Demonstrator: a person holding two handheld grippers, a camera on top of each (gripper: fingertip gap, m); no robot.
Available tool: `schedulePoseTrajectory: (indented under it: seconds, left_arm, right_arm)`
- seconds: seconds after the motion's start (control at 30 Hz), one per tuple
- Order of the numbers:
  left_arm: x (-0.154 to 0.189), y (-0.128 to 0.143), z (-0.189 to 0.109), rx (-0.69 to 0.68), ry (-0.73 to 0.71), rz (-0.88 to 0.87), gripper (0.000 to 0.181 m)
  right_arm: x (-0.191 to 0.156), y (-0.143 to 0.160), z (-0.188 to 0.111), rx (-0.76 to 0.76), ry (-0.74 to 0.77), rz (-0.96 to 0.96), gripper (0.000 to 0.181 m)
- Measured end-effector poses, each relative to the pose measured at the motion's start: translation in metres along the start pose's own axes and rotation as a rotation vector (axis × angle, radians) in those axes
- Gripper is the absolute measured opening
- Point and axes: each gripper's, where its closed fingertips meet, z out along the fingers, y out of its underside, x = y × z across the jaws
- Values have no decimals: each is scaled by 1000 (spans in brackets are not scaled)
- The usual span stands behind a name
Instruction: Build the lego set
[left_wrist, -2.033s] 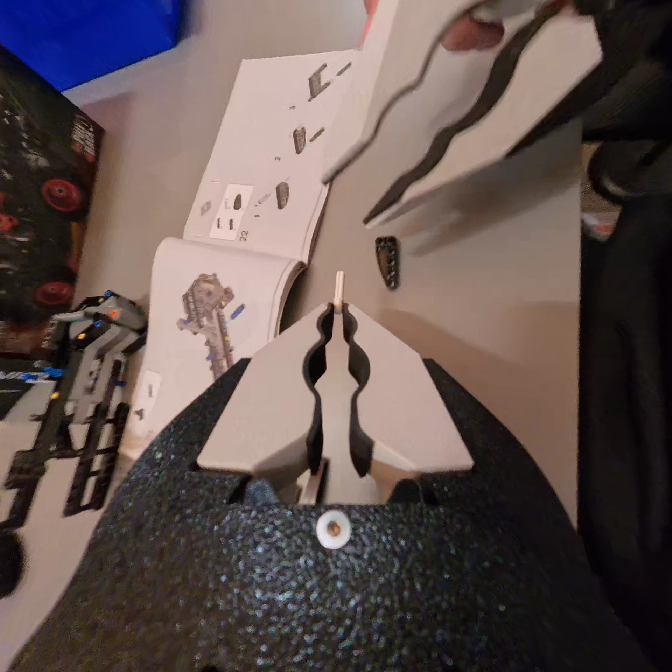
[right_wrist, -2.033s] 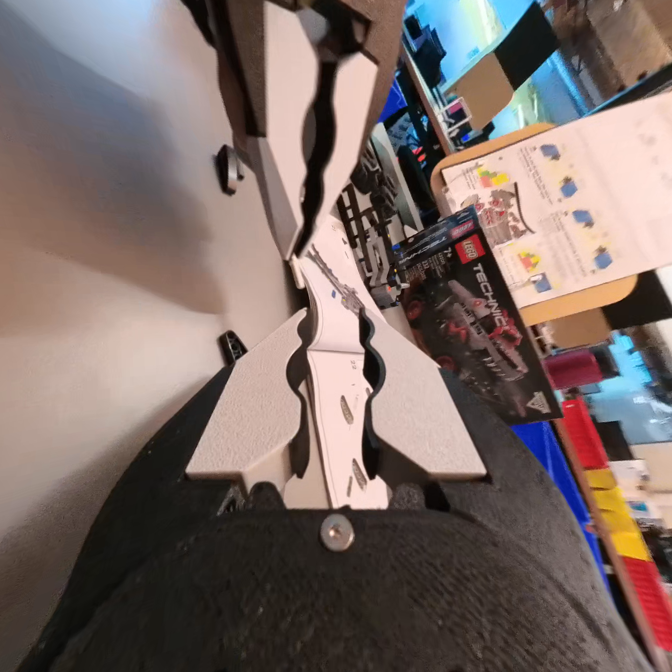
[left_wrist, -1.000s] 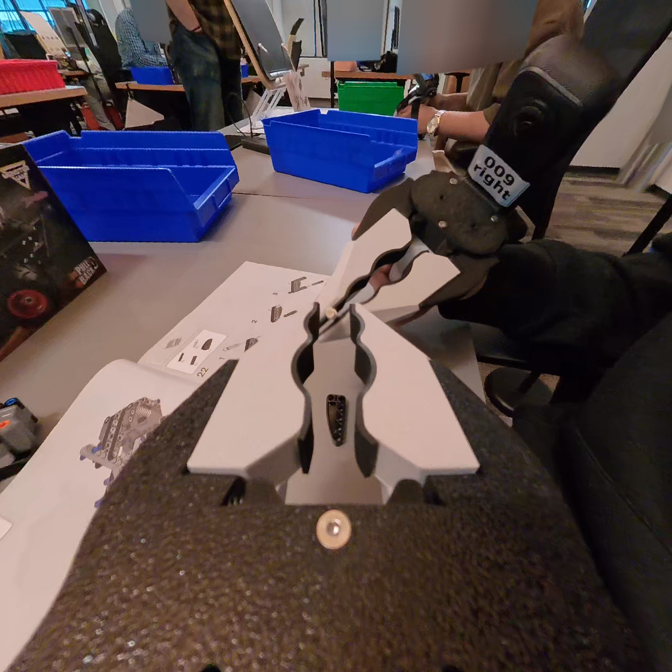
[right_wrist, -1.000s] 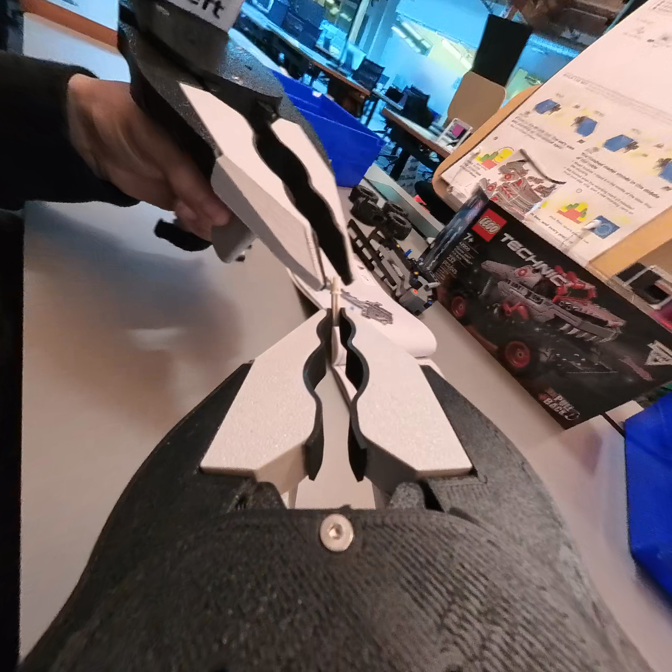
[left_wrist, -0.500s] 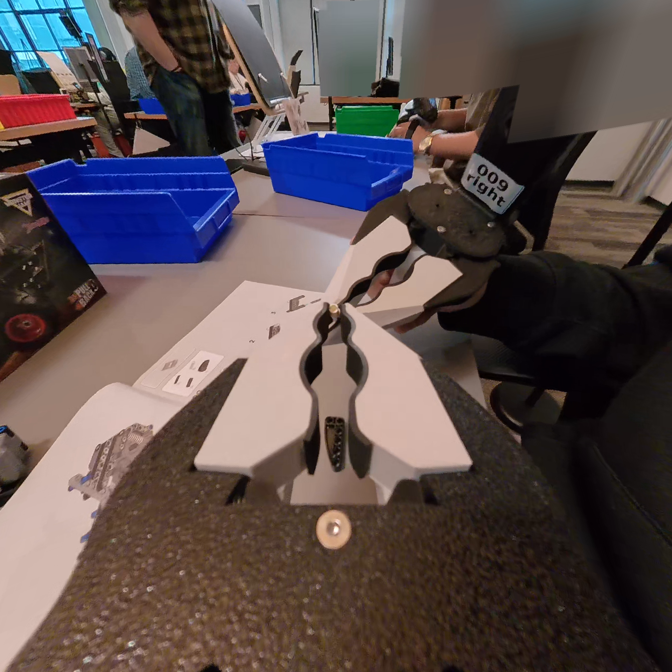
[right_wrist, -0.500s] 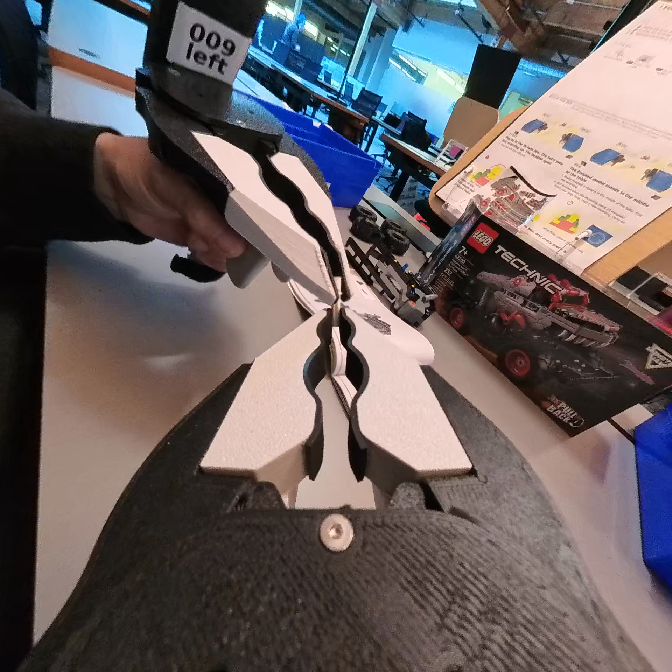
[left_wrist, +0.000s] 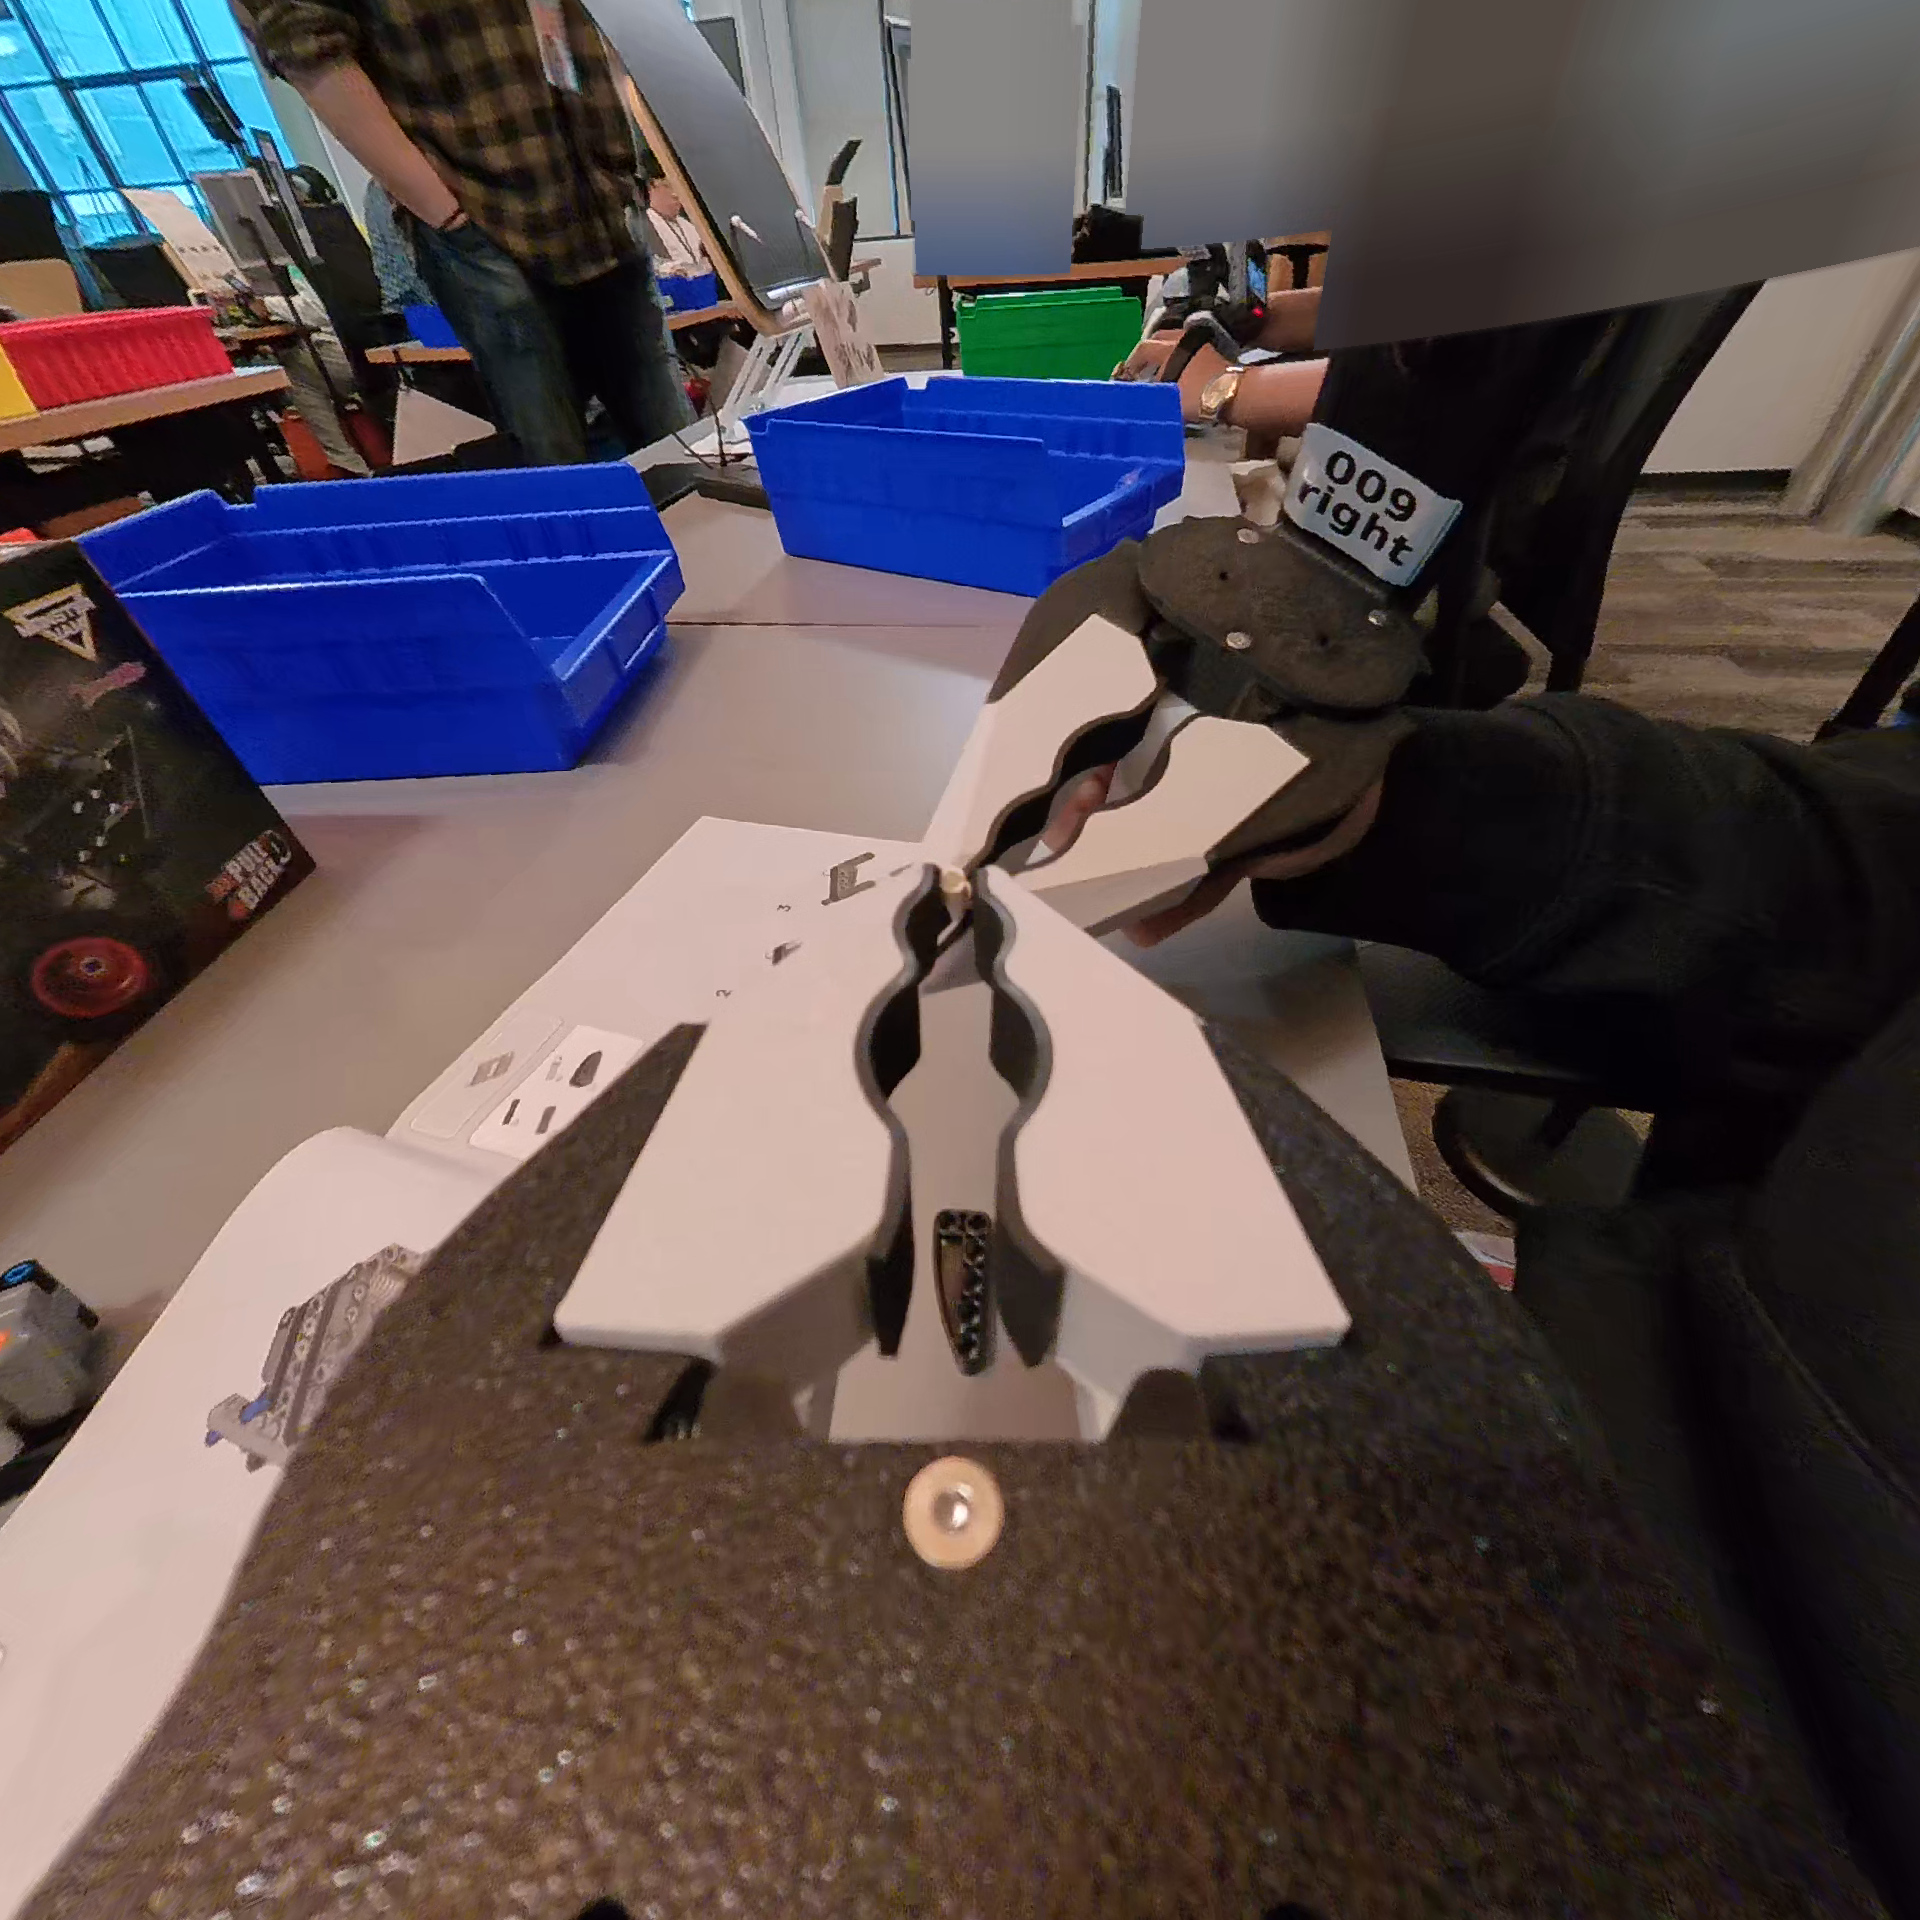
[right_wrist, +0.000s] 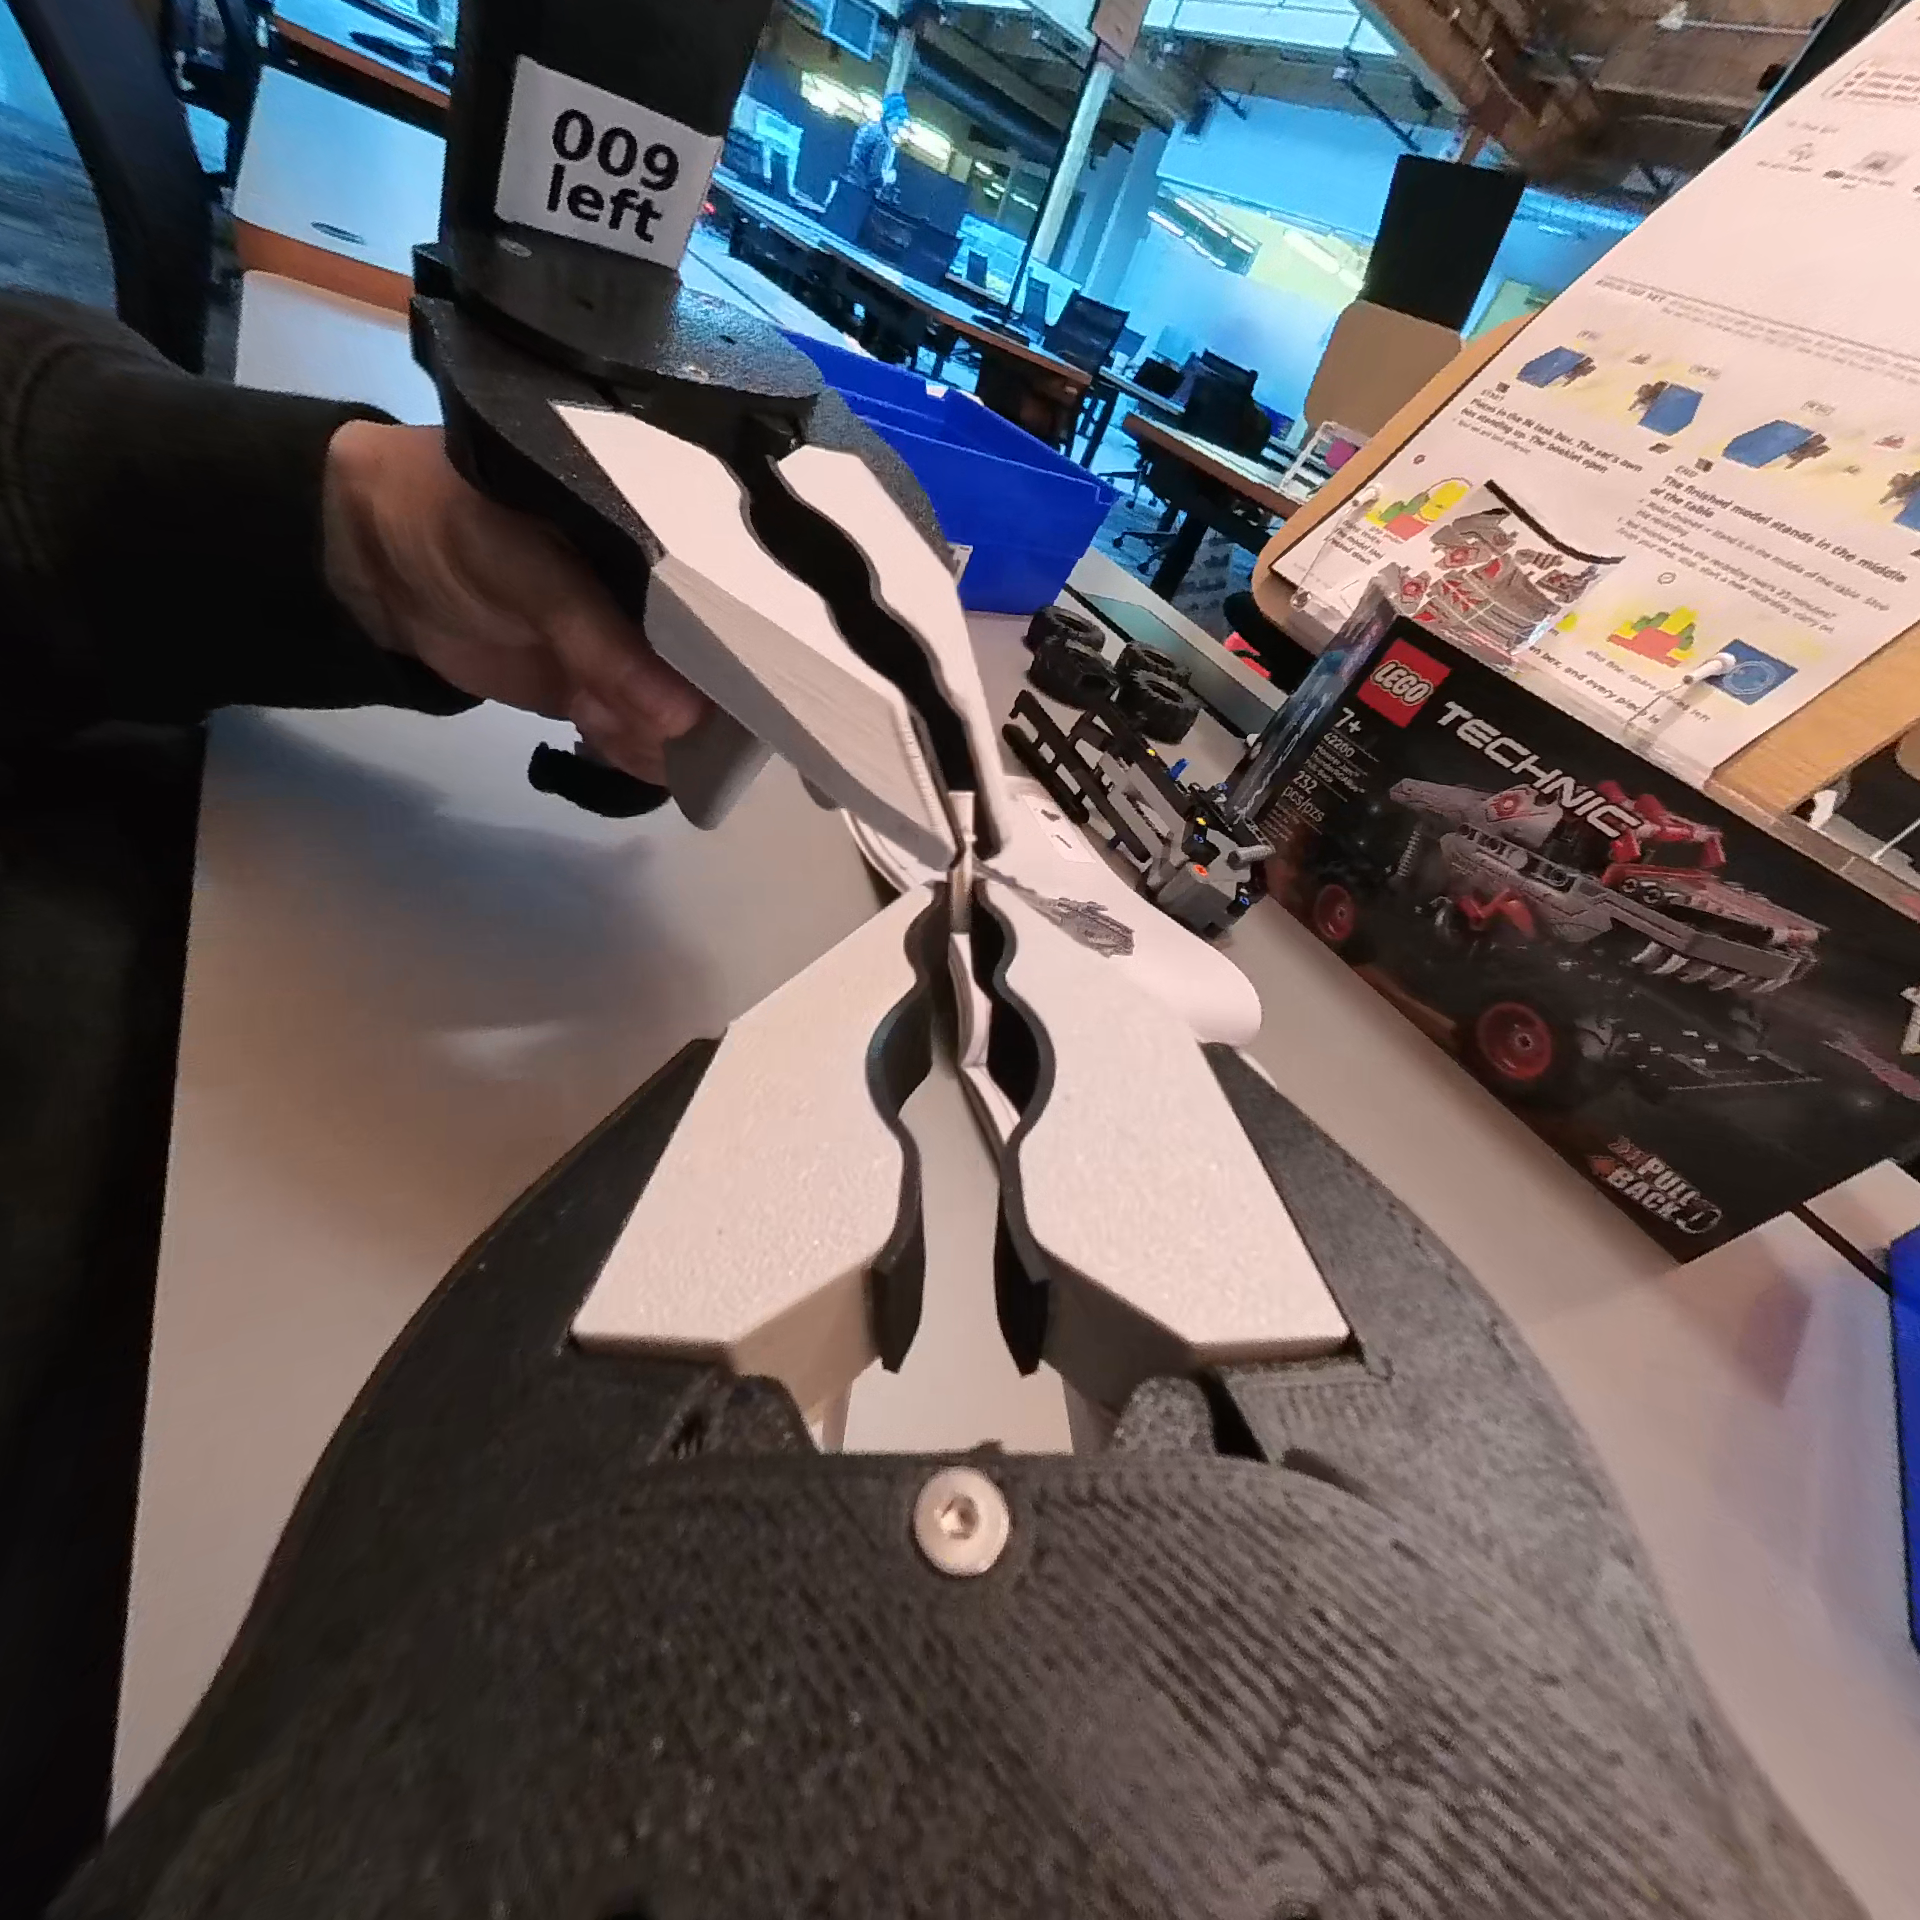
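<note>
Tan pin (left_wrist: 952, 889) pinched by both tools above table edge (left_wrist: 1382, 1122).

The two tongs meet tip to tip above the open booklet (left_wrist: 665, 935), so there is no room between them. Bare worktop (right_wrist: 416, 987) lies open on the near side. Past the booklet, the half-built truck (right_wrist: 1143, 810), the loose wheels (right_wrist: 1112, 665) and the toy box (right_wrist: 1621, 914) block the way. Two blue bins (left_wrist: 416, 613) stand farther back, with grey worktop free in front of them.
</note>
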Motion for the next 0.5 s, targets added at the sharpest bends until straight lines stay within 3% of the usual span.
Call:
schedulePoseTrajectory:
  seconds: [0.03, 0.2, 0.33, 0.4, 0.5]
  left_arm:
    - [0, 2, 1, -6, -3, 3, 3]
    - [1, 21, 5, -111, 5, -1, 3]
    - [4, 40, 1, -224, 50, 6, 3]
    - [5, 54, -1, -282, 86, 39, 2]
    - [3, 73, 0, -359, 120, 64, 2]
  right_arm:
    - [0, 2, 0, -5, 1, -4, 0]
    - [-7, 21, -1, -90, -45, -56, 11]
    - [-15, 38, -15, -165, -155, 59, 22]
    - [-16, 44, -14, -209, -185, 113, 41]
    - [-20, 61, -7, -350, -244, 82, 48]
